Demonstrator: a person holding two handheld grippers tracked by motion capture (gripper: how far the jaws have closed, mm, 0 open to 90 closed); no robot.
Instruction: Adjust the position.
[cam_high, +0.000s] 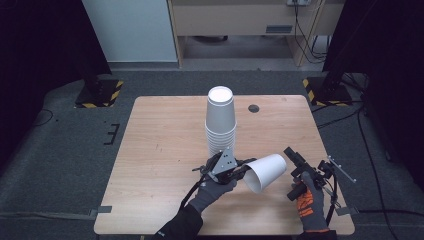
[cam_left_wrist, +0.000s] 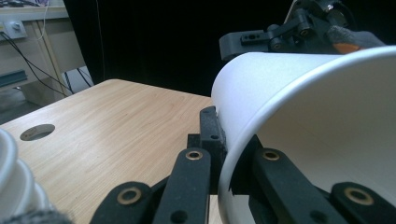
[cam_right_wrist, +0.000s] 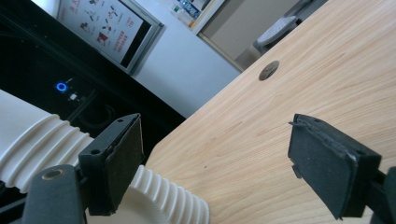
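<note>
A white paper cup (cam_high: 266, 171) lies on its side in the air just above the wooden table (cam_high: 160, 145), mouth toward the front. My left gripper (cam_high: 244, 173) is shut on its rim, one jaw outside and one inside the wall of the cup (cam_left_wrist: 327, 116). Behind it stands a tall stack of upside-down white cups (cam_high: 220, 122), whose ribbed rims (cam_right_wrist: 168, 198) show in the right gripper view. My right gripper (cam_high: 294, 156) hovers to the right of the held cup, its jaws open with nothing between them (cam_right_wrist: 219, 163).
A round cable hole (cam_high: 254, 108) sits in the table's far right part. Black stands with striped bases (cam_high: 97, 92) flank the far corners. A cabinet and cables stand beyond the table.
</note>
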